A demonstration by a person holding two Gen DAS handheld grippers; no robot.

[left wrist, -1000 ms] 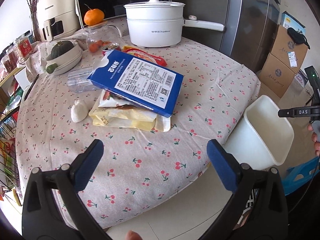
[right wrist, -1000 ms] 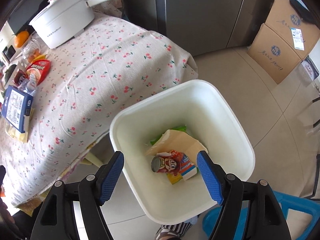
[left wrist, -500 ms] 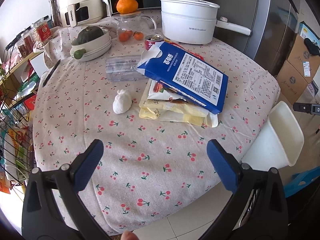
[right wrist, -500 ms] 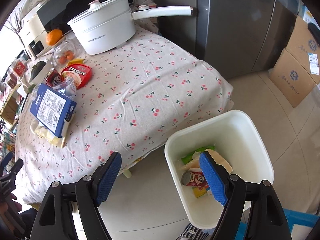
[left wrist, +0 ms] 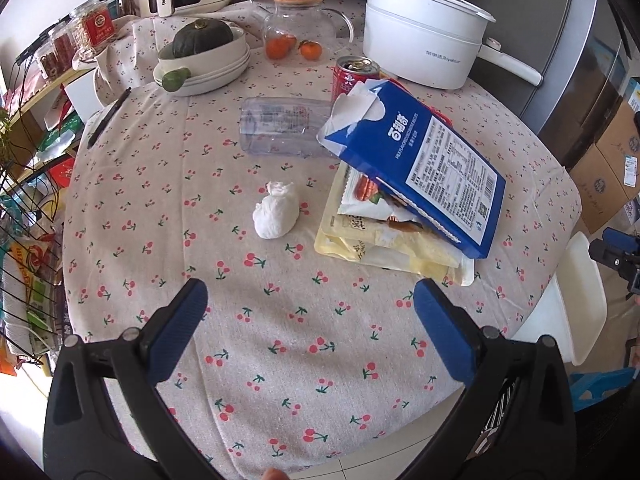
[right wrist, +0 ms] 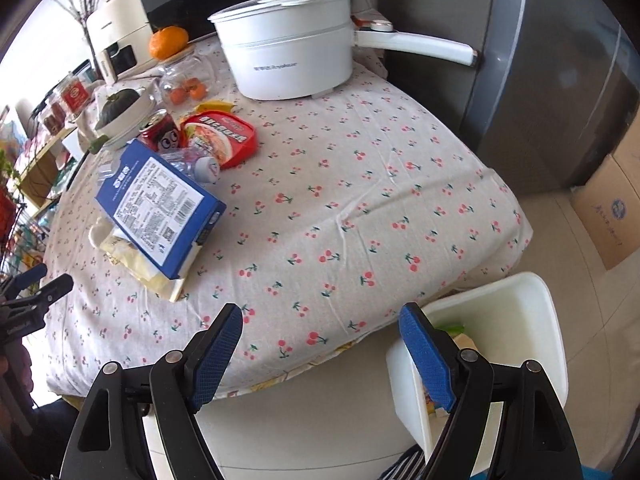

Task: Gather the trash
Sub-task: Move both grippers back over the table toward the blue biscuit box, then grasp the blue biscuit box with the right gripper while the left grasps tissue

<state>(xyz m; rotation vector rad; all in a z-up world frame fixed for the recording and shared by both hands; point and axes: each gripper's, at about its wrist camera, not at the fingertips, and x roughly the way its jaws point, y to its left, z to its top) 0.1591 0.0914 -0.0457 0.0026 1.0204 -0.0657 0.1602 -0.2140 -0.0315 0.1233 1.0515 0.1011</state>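
A torn blue carton (left wrist: 424, 168) lies on yellow snack wrappers (left wrist: 384, 240) on the cherry-print table. A crumpled white tissue (left wrist: 276, 210) lies to its left, a clear plastic bottle (left wrist: 284, 126) and a red can (left wrist: 354, 78) behind. My left gripper (left wrist: 310, 324) is open and empty over the table's near part. My right gripper (right wrist: 320, 356) is open and empty at the table's edge, beside the white bin (right wrist: 516, 320), which holds some trash. The carton (right wrist: 160, 204), can (right wrist: 160, 134) and a red noodle tub (right wrist: 224, 136) show in the right wrist view.
A white pot (left wrist: 424, 36) with a long handle, a glass jug (left wrist: 298, 30) topped by an orange, and bowls with a squash (left wrist: 202, 54) stand at the back. A grey fridge (right wrist: 540, 80) and cardboard boxes (right wrist: 612, 204) lie beyond the table. A wire rack (left wrist: 24, 248) stands at left.
My left gripper has swung left and closer over the table. My right gripper has lifted away from the bin and turned toward the table. Both stay open.
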